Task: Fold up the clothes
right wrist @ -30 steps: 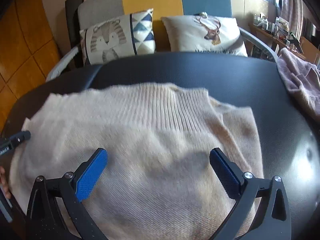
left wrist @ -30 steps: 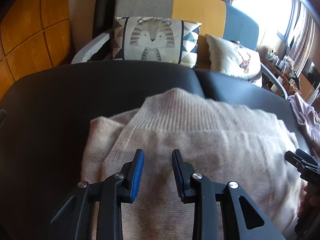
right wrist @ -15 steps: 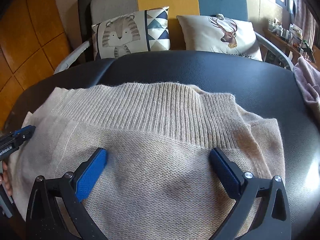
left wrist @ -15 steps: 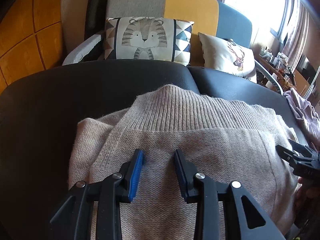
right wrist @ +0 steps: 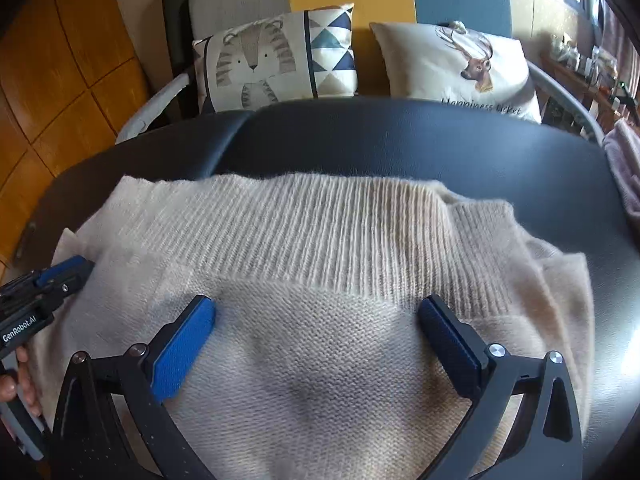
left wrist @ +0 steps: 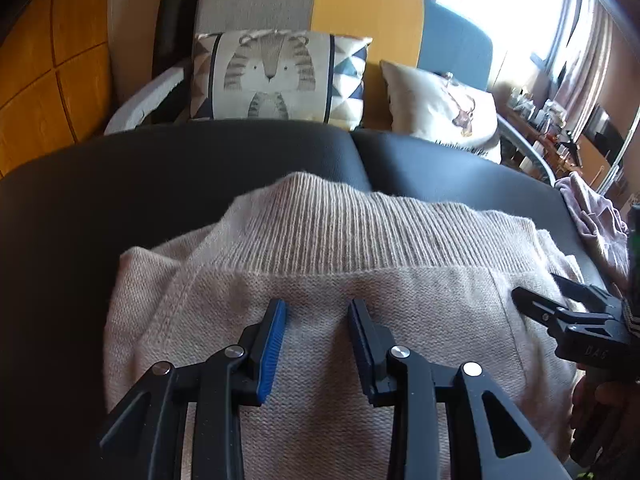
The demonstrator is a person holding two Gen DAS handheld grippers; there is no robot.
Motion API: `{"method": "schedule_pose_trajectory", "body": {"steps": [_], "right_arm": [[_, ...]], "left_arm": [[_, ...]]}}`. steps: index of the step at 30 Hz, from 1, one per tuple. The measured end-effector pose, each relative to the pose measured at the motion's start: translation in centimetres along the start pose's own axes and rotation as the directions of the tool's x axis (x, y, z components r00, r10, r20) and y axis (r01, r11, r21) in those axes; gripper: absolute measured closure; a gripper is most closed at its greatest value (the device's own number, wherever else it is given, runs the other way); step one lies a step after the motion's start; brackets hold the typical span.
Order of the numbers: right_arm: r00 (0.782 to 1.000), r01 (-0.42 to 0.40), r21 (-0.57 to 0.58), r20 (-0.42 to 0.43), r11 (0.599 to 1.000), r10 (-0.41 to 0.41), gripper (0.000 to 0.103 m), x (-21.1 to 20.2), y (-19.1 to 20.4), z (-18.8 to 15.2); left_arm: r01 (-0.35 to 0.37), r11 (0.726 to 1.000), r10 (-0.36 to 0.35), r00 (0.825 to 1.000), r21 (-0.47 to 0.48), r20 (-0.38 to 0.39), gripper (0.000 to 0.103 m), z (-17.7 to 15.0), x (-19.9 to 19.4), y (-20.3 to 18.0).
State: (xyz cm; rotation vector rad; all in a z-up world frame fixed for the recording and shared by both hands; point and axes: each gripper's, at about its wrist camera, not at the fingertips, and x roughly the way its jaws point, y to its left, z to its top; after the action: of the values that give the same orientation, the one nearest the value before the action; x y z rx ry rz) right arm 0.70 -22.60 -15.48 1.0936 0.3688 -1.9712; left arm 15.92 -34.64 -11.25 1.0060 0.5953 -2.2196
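- Knit beige sweater (right wrist: 320, 340) lies folded on black padded bench (left wrist: 120, 184), ribbed hem (right wrist: 320, 232) on top.
- Left gripper (left wrist: 316, 332) narrowly apart, right gripper (right wrist: 316, 340) wide apart; neither holds cloth.
- Risk: a shallow pinch catches only the top layer, dragging the fold askew.

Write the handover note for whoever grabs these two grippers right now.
Left gripper: open, narrow gap, empty, over the left part of the beige knit sweater.
Right gripper: open wide, empty, over the sweater's middle.
Sweater: lies on the black padded surface, ribbed band on the far side, extra layers showing at both side edges, so it looks partly folded.
A pinkish garment waits in a heap at the right edge.
Left to do: probably grip the sweater, finish the fold, then take the pinkish one.
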Motion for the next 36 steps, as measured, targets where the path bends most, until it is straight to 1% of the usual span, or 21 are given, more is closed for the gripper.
{"method": "schedule_pose_trajectory", "body": {"steps": [5,9,11,15,17,19,22,23,25,27,29,30,31,33,36], "right_arm": [[1.0,0.005,0.014,0.019,1.0,-0.005,0.0,-1.5,-0.5,-0.8],[0.999,0.009,0.027,0.033,1.0,-0.01,0.0,-2.8,-0.9,-1.4],[0.999,0.011,0.033,0.04,0.999,-0.013,0.0,-3.4,-1.1,-1.7],[0.998,0.016,0.045,0.054,0.999,-0.018,0.0,-4.6,-1.5,-2.3],[0.998,0.027,0.028,0.051,0.999,-0.029,0.0,-4.3,-1.6,-2.9],[0.998,0.04,0.009,0.046,0.999,-0.04,0.0,-3.9,-1.7,-3.5],[0.998,0.056,-0.017,0.044,0.998,-0.055,0.0,-3.4,-1.8,-4.2],[0.998,0.054,-0.016,0.042,0.998,-0.053,0.0,-3.5,-1.8,-4.1],[0.999,0.035,0.0,0.029,0.999,-0.035,0.0,-3.9,-2.2,-3.8],[0.999,0.002,0.055,0.049,0.998,-0.004,0.0,-5.7,-3.1,-3.8],[0.996,-0.027,0.098,0.086,0.995,0.019,0.0,-8.0,-4.1,-4.5],[0.995,-0.029,0.103,0.1,0.994,0.018,0.0,-9.3,-4.6,-5.0],[0.994,-0.02,0.096,0.109,0.995,0.01,0.0,-10.4,-5.1,-5.7],[0.994,0.023,0.068,0.105,0.997,-0.03,0.0,-12.3,-6.3,-7.7],[0.99,0.104,0.064,0.089,0.992,-0.11,0.0,-14.4,-8.0,-10.5]], "left_arm": [[-0.005,0.999,0.004,0.999,0.033,0.037,0.069,-0.6,0.2,-0.1],[-0.009,1.0,0.009,1.0,0.005,0.01,0.069,-0.4,-0.5,-0.2],[0.002,1.0,-0.002,1.0,-0.017,0.002,0.069,-0.4,-1.4,-0.1],[0.029,0.999,-0.029,0.999,-0.028,0.021,0.069,-1.0,-3.2,-0.5],[0.039,0.999,-0.039,0.999,-0.018,0.015,0.069,-1.6,-3.3,-1.1],[0.036,0.999,-0.036,0.999,-0.001,-0.008,0.069,-2.3,-2.8,-1.9],[0.017,0.999,-0.017,1.0,0.043,0.01,0.069,-2.9,-2.4,-2.5],[0.011,0.998,-0.012,1.0,0.056,0.014,0.069,-3.0,-2.4,-2.6],[0.008,0.998,-0.008,1.0,0.055,0.0,0.069,-2.9,-2.6,-2.6],[0.01,0.999,-0.01,1.0,0.034,-0.012,0.069,-2.6,-3.5,-2.5],[0.02,0.999,-0.02,1.0,0.032,0.002,0.069,-2.6,-4.7,-2.9],[0.031,0.999,-0.032,0.999,0.041,0.01,0.069,-2.7,-5.3,-3.3],[0.042,0.998,-0.043,0.999,0.05,0.018,0.069,-2.7,-5.9,-3.8],[0.069,0.995,-0.071,0.997,0.075,0.02,0.069,-3.0,-6.7,-5.0],[0.128,0.985,-0.128,0.992,0.118,-0.006,0.069,-4.0,-7.3,-7.8]]}}
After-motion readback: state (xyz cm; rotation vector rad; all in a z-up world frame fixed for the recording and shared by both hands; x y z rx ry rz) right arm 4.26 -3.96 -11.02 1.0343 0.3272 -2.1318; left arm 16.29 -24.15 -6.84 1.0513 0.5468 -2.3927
